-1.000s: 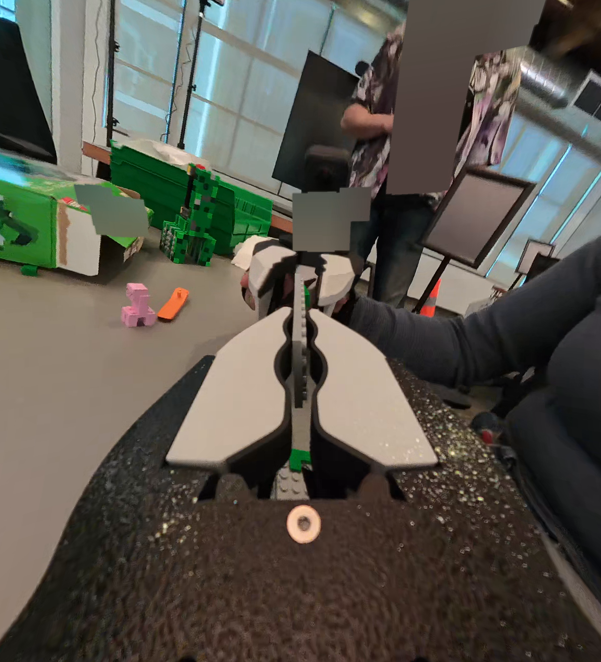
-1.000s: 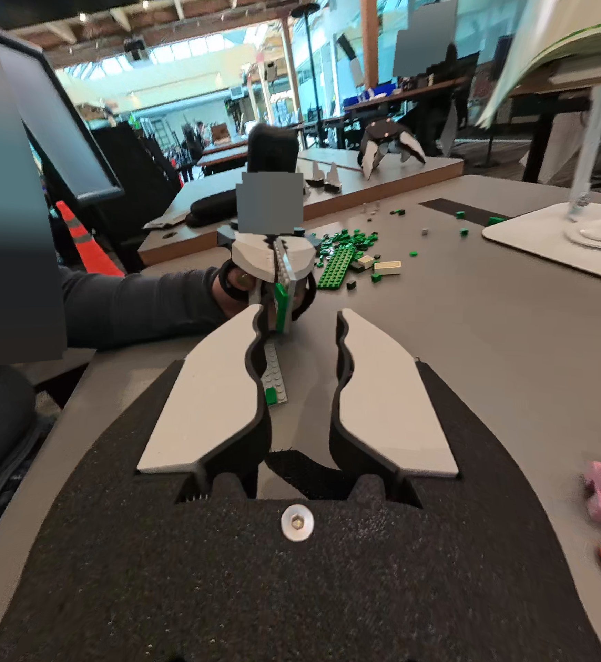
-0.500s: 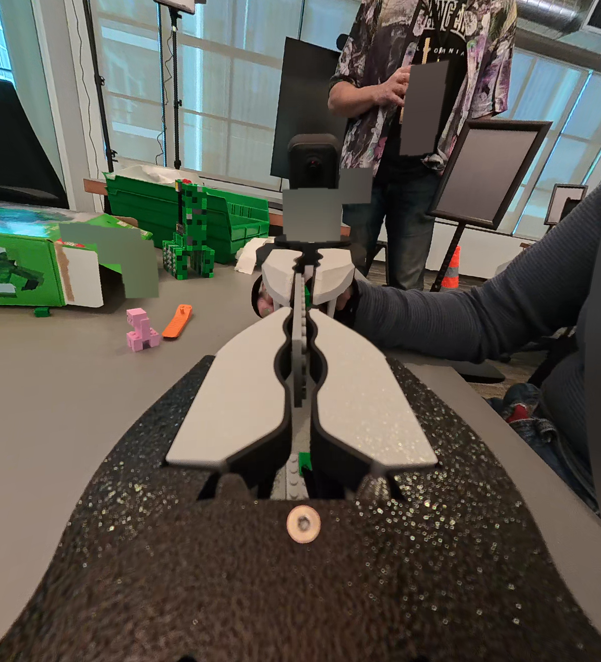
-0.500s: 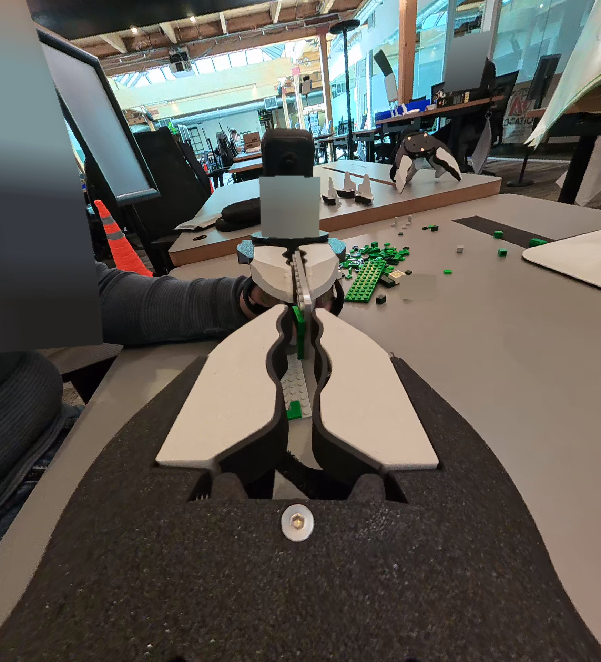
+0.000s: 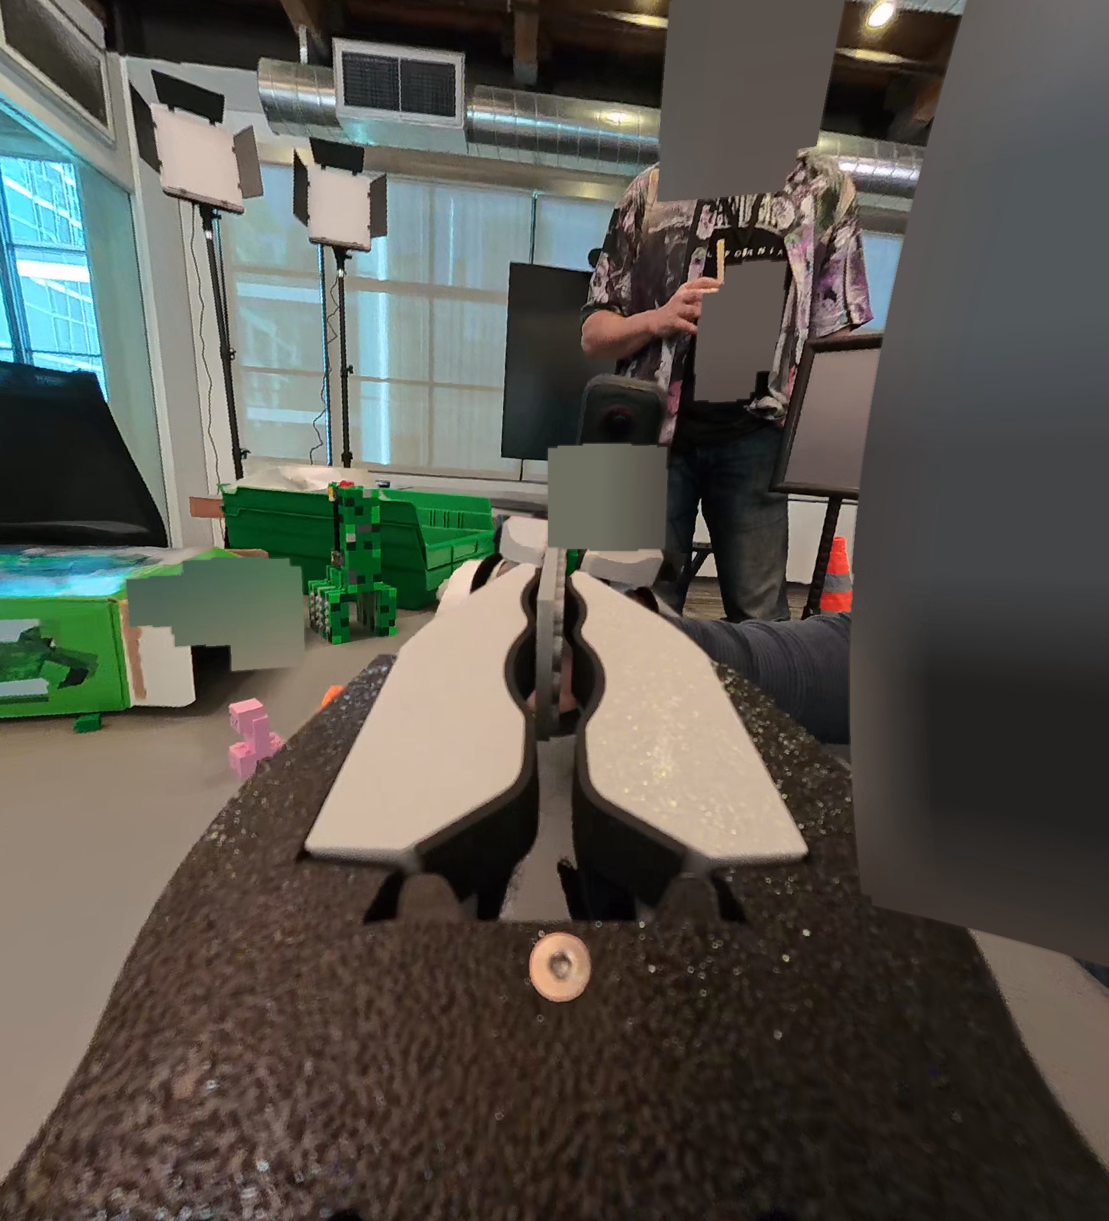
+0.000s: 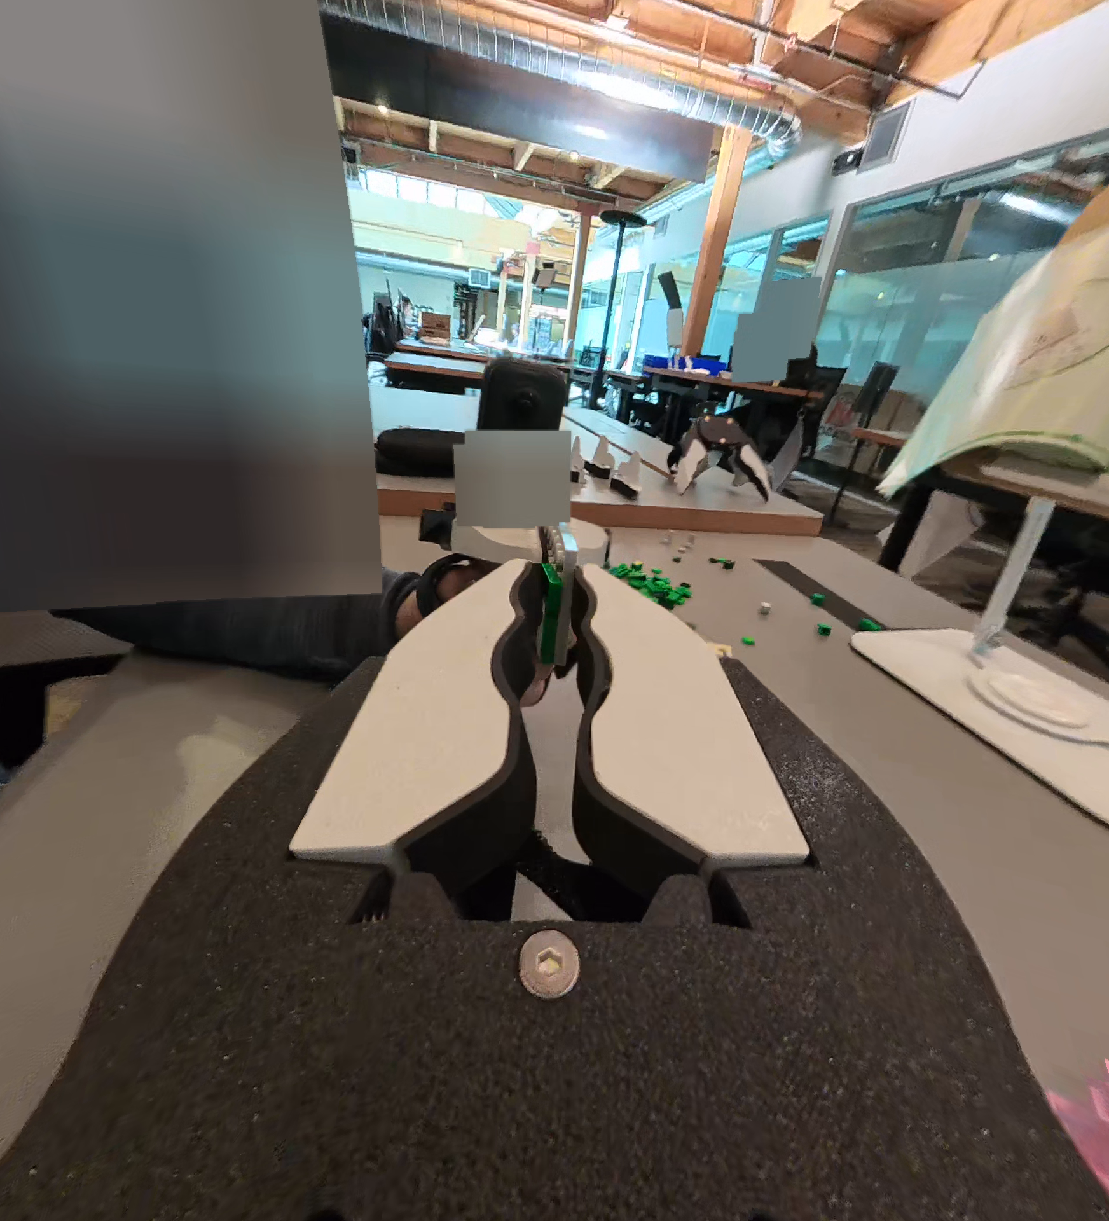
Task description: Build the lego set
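- Centre of the left wrist view: your left gripper (image 5: pixel 550 581) is pinched on the grey lego plate (image 5: pixel 548 661), which stands on edge between the fingers, clear of the table (image 5: pixel 76 892).
- Centre of the right wrist view: your right gripper (image 6: pixel 555 575) is clamped on the same plate (image 6: pixel 564 614) from the opposite end. A green brick (image 6: pixel 549 614) sits on the plate's left face.
- Both grippers meet tip to tip, and each shows just past the other's fingertips.
- Lower left of the left view: a pink lego figure (image 5: pixel 249 737) stands on the table just beside the gripper body, with an orange piece (image 5: pixel 330 695) peeking out behind it.
- Mid left of the left view: the green set box (image 5: pixel 30 654). Right of it a built green lego figure (image 5: pixel 355 575) stands in front of a green bin (image 5: pixel 433 535).
- Mid right of the right view: a loose pile of green bricks (image 6: pixel 654 585) lies on the table, with a few strays further right.
- Right edge of the right view: a white stand base (image 6: pixel 1001 700) carries an open booklet (image 6: pixel 1054 370).
- Upper right of the left view: a person (image 5: pixel 737 396) stands beyond the table. Two light panels (image 5: pixel 274 178) on stands are at upper left.
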The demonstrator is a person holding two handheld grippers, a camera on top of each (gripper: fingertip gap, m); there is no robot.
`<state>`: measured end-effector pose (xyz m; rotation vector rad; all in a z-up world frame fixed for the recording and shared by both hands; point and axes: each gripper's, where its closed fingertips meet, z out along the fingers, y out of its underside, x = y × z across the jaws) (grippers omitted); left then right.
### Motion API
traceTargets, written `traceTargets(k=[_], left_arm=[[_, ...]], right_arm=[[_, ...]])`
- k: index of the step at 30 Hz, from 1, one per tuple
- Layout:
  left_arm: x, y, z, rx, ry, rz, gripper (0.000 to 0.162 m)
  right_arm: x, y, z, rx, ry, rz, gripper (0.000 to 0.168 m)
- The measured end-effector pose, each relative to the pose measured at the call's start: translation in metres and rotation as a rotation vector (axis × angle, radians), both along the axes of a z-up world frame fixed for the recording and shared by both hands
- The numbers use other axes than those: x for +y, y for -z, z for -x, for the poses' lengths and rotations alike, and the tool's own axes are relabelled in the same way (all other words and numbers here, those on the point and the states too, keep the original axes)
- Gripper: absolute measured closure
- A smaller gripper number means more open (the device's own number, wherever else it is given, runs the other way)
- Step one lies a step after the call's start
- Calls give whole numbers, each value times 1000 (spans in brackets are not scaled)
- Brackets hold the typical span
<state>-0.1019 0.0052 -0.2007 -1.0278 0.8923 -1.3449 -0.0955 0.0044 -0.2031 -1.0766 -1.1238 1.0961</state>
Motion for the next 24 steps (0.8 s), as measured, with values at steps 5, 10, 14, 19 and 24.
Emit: traceTargets(k=[5,10,14,19,24], left_arm=[[-11,-14,3,-106,76,7,157],[-23,-23,4,-192,155,11,157],[-24,-24,3,-180,146,-9,157],[-21,-18,3,-144,135,-13,157],[-15,-9,-1,-90,104,2,158]], right_arm=[[-12,-15,3,88,47,-147,159],[-25,-29,5,201,27,-182,159],[-27,-30,5,182,24,-195,160],[-23,-25,4,164,-6,-134,159],[-14,-17,1,107,43,-152,154]])
